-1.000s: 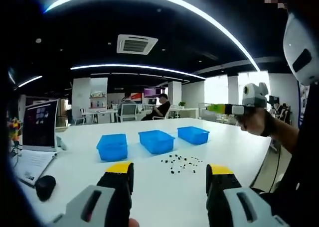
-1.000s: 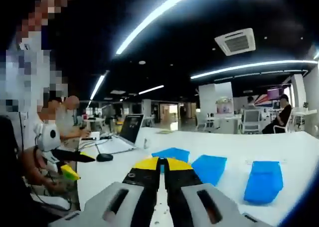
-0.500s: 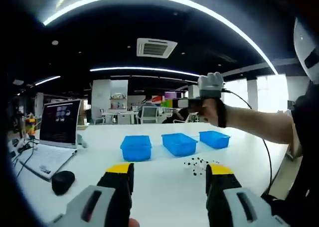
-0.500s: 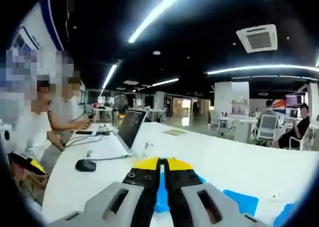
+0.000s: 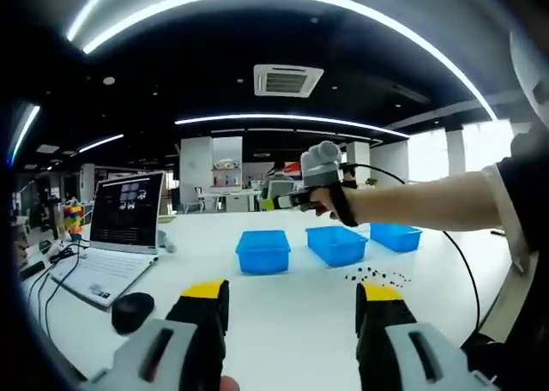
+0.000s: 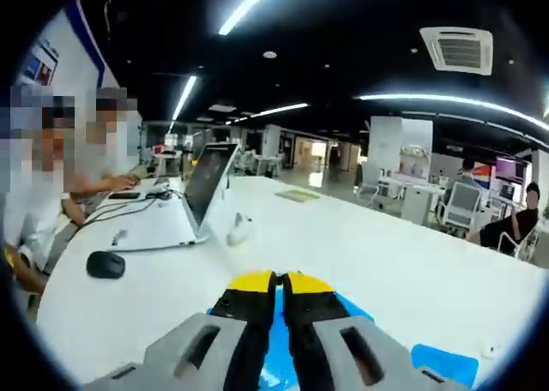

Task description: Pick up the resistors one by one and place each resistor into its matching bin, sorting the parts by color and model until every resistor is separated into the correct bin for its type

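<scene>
Looking along the left claw (image 5: 291,298), its jaws stand wide apart with nothing between them, low at the bottom of the frame, so it's just parked and ready. Past it on the white desk (image 5: 283,314) the resistors (image 5: 375,277) sit as a loose dark scatter right of centre, just in front of the three blue bins (image 5: 262,250), which are lined up side by side, probably one per type. Higher up, the right claw (image 5: 276,203) is held out level on a stretched arm above the bins. In the right gripper view its jaws (image 6: 274,281) are pressed together, gripping nothing I can make out, pointing over a bin (image 6: 360,309). Laptop (image 5: 111,237) and mouse (image 5: 133,311) sit lower left.
</scene>
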`<action>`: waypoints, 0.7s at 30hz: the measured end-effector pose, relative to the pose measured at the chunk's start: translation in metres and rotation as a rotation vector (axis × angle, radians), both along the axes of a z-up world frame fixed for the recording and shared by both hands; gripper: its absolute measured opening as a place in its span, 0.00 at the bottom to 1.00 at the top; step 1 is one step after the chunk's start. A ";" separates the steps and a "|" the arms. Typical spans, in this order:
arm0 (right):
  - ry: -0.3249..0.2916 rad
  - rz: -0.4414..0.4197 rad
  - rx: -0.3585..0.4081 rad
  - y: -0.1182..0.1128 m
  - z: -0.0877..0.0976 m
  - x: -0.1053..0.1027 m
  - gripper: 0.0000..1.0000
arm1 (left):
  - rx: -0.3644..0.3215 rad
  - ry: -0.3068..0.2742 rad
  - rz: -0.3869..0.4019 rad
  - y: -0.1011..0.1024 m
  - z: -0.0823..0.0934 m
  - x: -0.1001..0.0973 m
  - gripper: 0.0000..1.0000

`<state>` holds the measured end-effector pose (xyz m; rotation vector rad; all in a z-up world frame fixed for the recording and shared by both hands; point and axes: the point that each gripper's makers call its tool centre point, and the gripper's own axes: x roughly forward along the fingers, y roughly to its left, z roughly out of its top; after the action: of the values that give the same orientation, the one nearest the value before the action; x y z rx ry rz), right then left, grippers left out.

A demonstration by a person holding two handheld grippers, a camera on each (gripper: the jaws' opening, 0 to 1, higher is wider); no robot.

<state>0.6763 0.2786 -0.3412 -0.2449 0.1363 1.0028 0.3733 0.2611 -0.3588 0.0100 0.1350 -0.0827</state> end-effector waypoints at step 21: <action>-0.015 -0.043 0.171 -0.178 0.031 -0.093 0.38 | -0.045 -0.017 -0.139 -0.032 0.003 0.015 0.65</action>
<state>0.5830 0.1009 -0.3106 -0.0933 0.0413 0.9637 0.3881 0.2294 -0.3555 -0.0246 0.1155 -0.2247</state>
